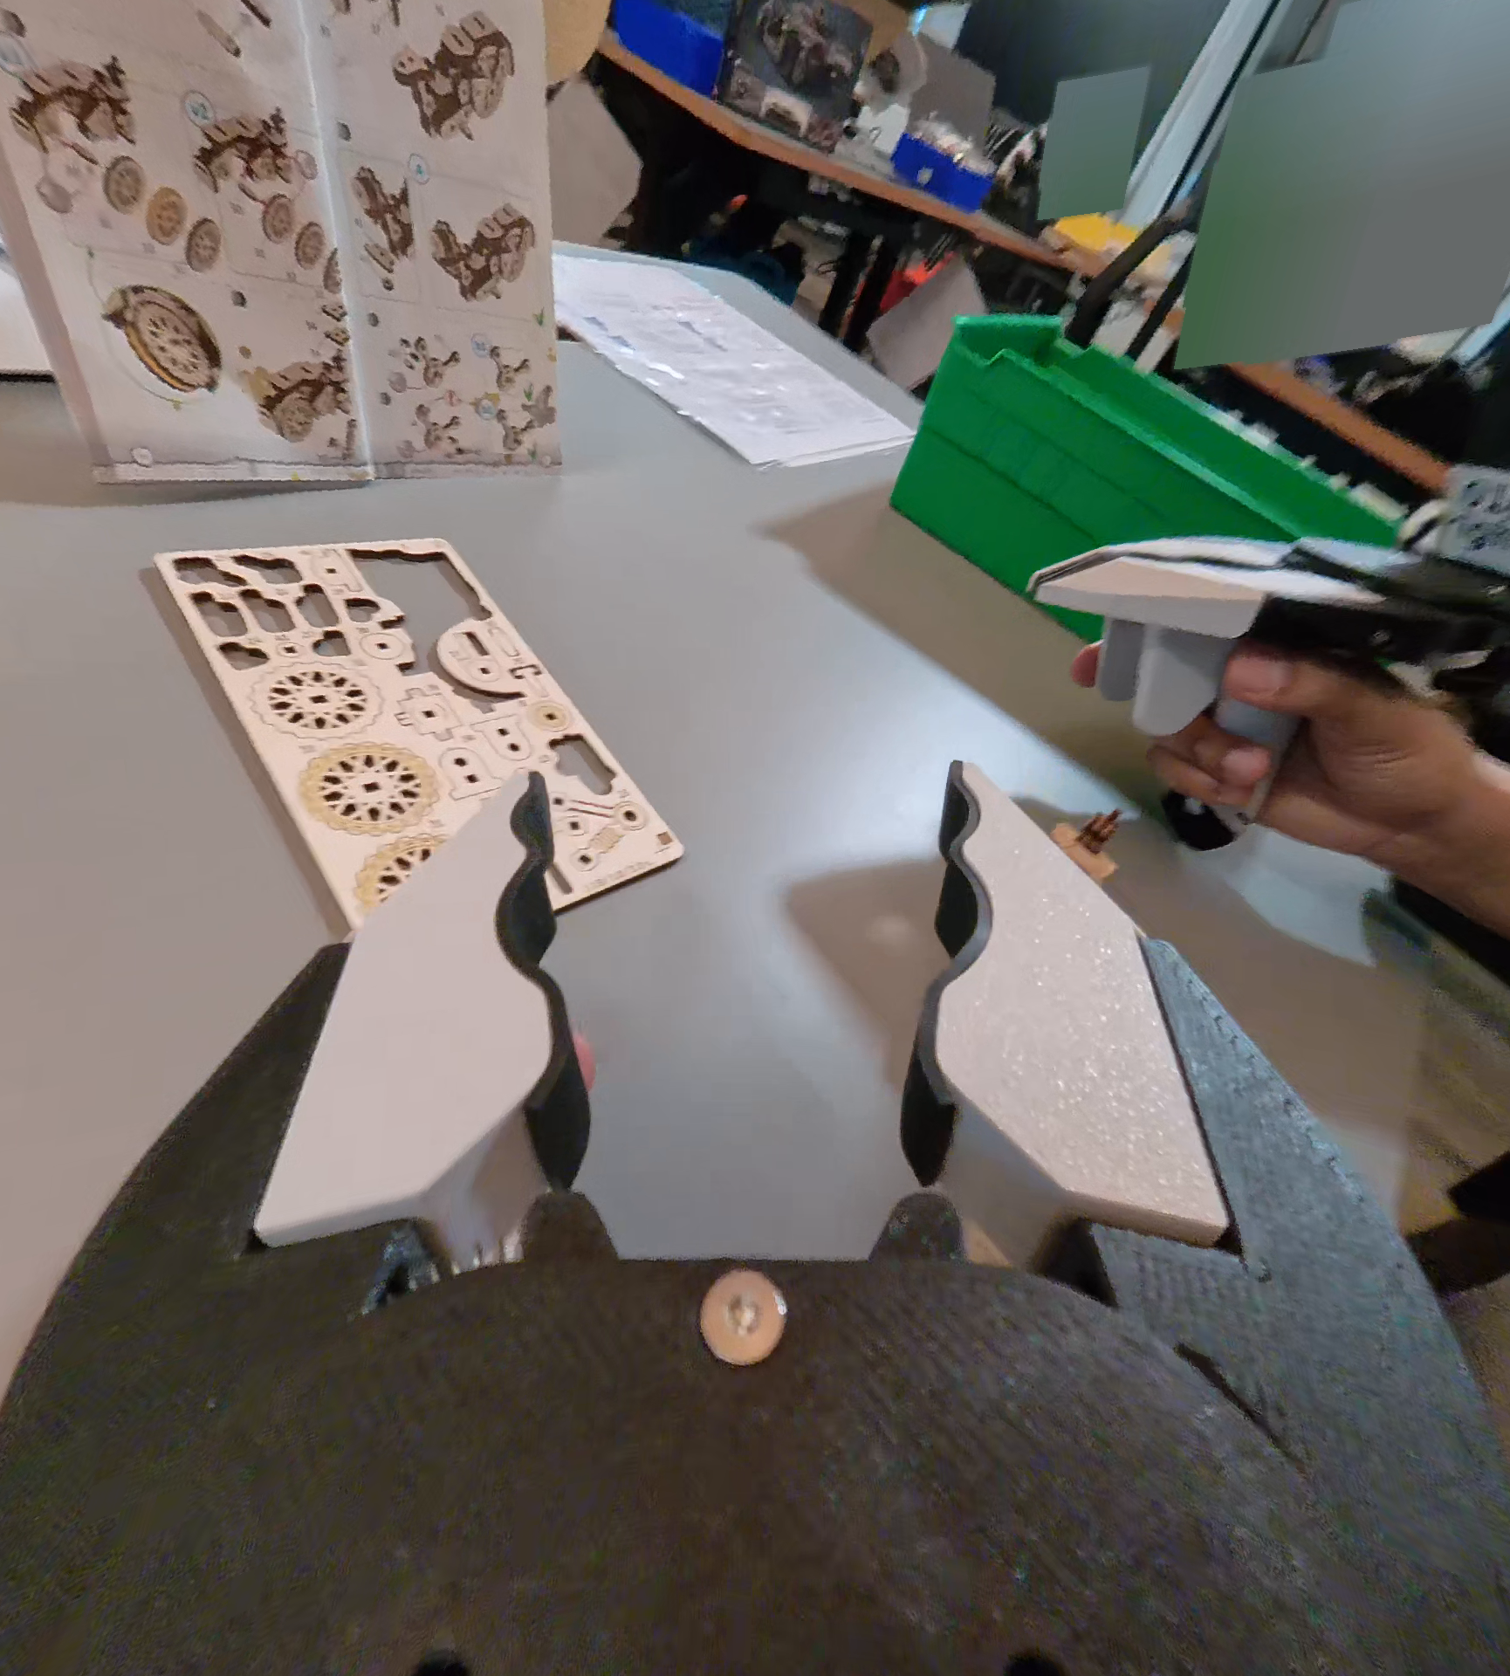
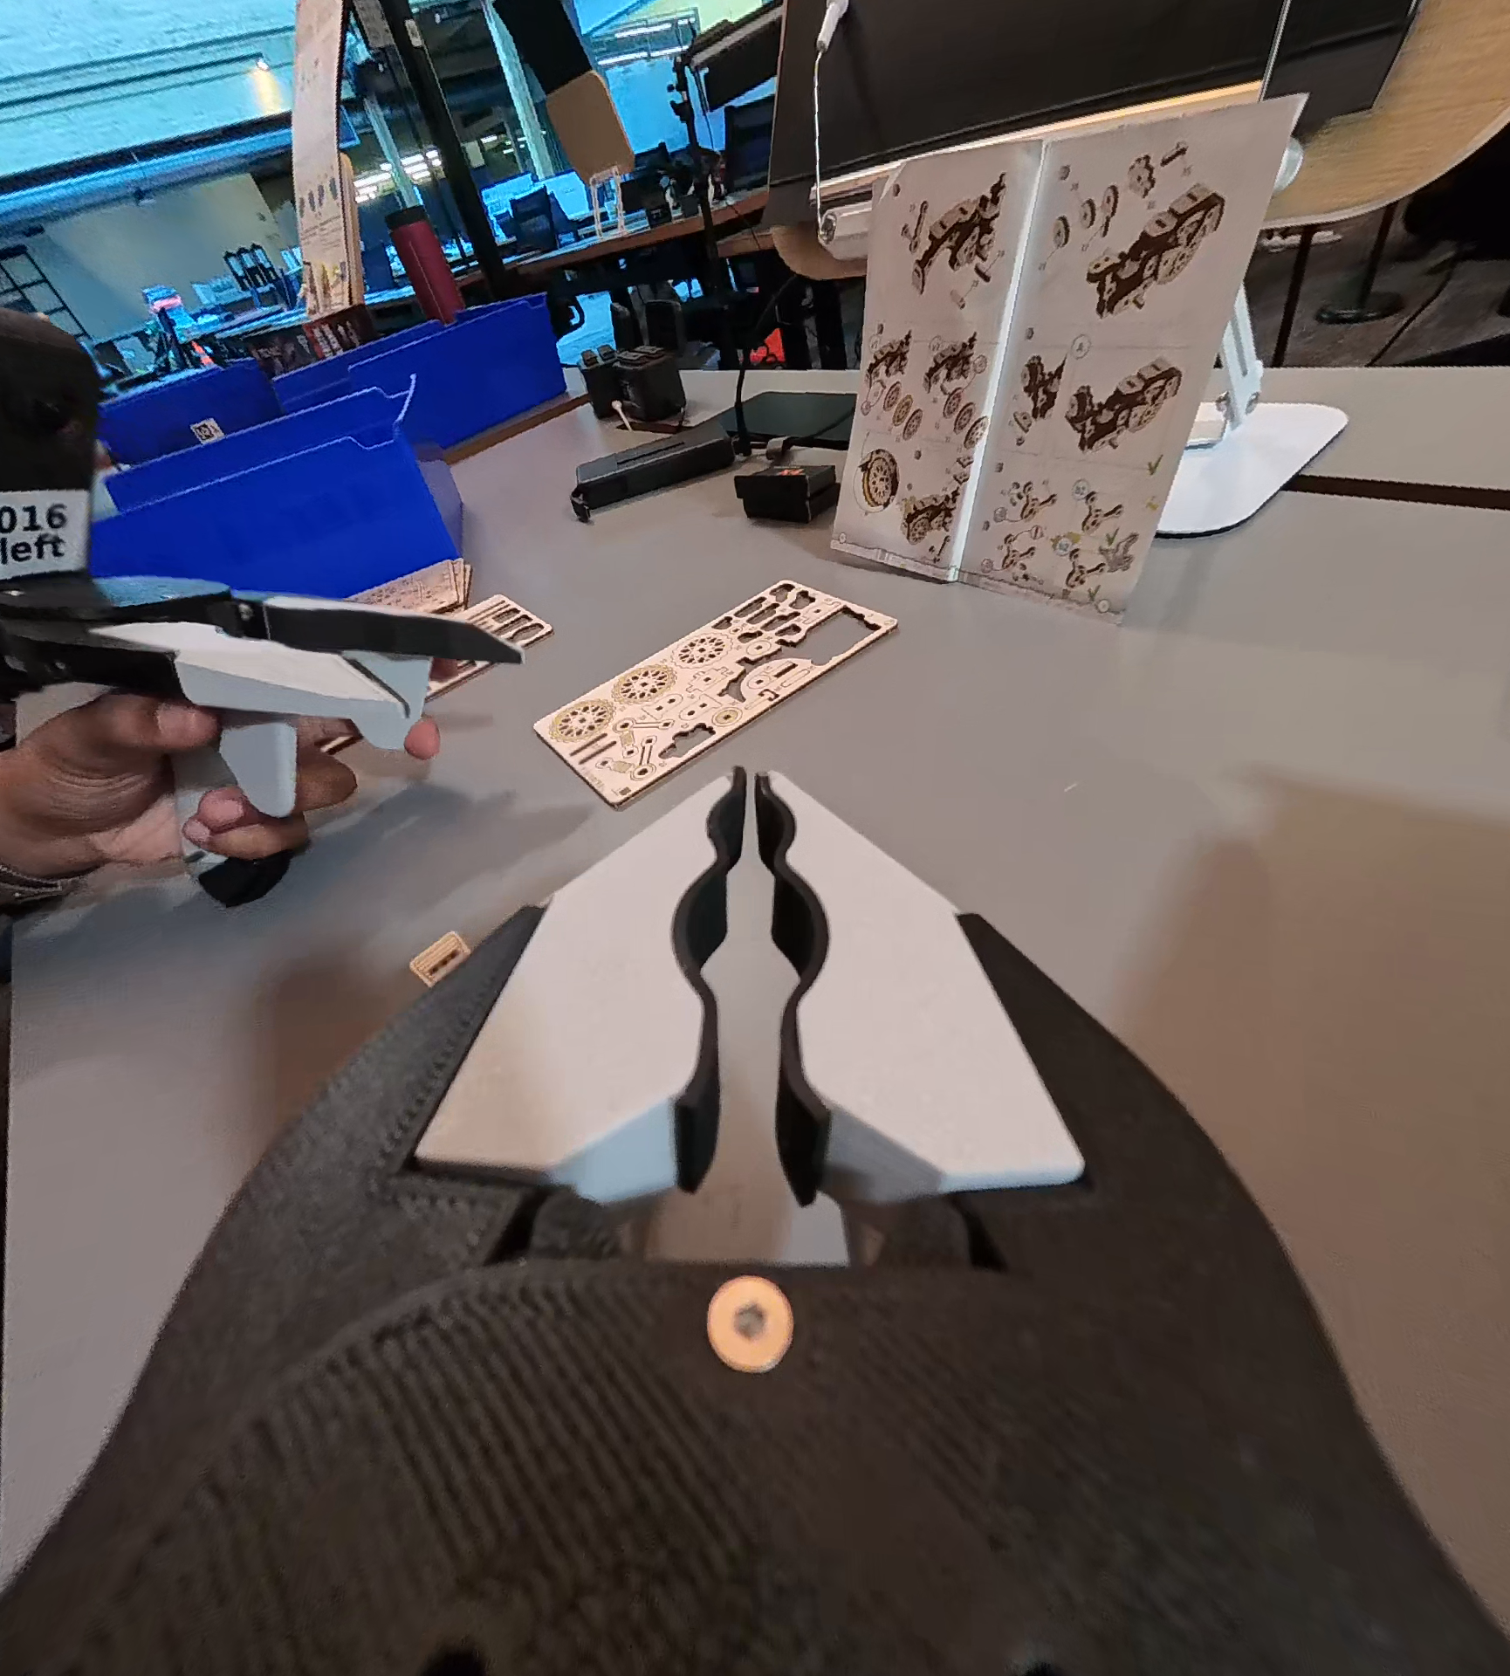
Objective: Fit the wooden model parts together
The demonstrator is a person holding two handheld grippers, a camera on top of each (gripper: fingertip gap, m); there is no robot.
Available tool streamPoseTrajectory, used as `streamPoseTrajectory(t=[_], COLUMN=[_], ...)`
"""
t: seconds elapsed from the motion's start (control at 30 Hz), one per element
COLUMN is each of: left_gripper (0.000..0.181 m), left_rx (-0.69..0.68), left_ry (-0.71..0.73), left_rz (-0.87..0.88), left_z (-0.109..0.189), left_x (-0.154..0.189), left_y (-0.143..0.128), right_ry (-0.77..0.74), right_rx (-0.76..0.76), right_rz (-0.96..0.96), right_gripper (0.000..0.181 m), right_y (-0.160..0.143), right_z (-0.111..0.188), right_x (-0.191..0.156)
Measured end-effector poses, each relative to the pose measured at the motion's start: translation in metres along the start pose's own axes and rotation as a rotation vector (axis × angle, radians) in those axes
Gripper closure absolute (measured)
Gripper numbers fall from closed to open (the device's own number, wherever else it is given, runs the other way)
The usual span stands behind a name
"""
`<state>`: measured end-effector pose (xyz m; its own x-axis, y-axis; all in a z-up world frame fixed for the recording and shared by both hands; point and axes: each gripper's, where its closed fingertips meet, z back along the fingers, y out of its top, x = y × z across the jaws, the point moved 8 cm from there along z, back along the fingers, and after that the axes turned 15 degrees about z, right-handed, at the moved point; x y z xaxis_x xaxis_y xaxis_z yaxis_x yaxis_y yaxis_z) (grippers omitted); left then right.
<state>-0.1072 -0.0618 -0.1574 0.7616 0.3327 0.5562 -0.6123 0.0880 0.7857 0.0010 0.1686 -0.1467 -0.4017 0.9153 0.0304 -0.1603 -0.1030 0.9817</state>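
Both tongs are hovering empty over the bench (image 2: 1096, 816), left tongs (image 1: 738, 798) spread wide, right tongs (image 2: 750, 780) nearly closed on nothing, wooden parts sheet (image 1: 389, 716) lying flat ahead, so picking a piece likely comes next.

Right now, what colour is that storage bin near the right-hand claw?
Bright green: the storage bin shows best in the left wrist view, behind the right claw.

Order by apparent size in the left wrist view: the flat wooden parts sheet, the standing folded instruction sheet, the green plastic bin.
1. Standing folded instruction sheet
2. Green plastic bin; partly hidden, so unsure
3. Flat wooden parts sheet
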Motion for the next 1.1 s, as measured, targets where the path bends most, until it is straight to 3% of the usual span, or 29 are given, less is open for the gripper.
streamPoseTrajectory(t=[0.13, 0.23, 0.5, 0.67, 1.1], left_gripper=[0.074, 0.068, 0.111, 0.166, 0.181], left_rx=[-0.053, -0.081, -0.075, -0.096, -0.086], left_ry=[0.167, 0.224, 0.253, 0.156, 0.155], left_rz=[-0.052, -0.046, 0.057, 0.034, -0.06], left_z=[-0.005, -0.008, -0.007, -0.007, -0.007], left_x=[-0.006, -0.01, -0.021, -0.015, -0.005], left_y=[-0.002, -0.004, -0.001, -0.003, -0.005], right_ry=[0.01, 0.017, 0.033, 0.042, 0.05], right_rx=[-0.008, -0.018, -0.02, -0.021, -0.027], right_rz=[-0.011, -0.018, -0.027, -0.032, -0.051], right_gripper=[0.181, 0.181, 0.181, 0.181, 0.181], right_y=[-0.001, -0.002, -0.002, -0.002, -0.003], right_z=[-0.001, -0.002, -0.004, -0.003, -0.004], right_x=[0.0, -0.001, -0.004, -0.006, -0.006])
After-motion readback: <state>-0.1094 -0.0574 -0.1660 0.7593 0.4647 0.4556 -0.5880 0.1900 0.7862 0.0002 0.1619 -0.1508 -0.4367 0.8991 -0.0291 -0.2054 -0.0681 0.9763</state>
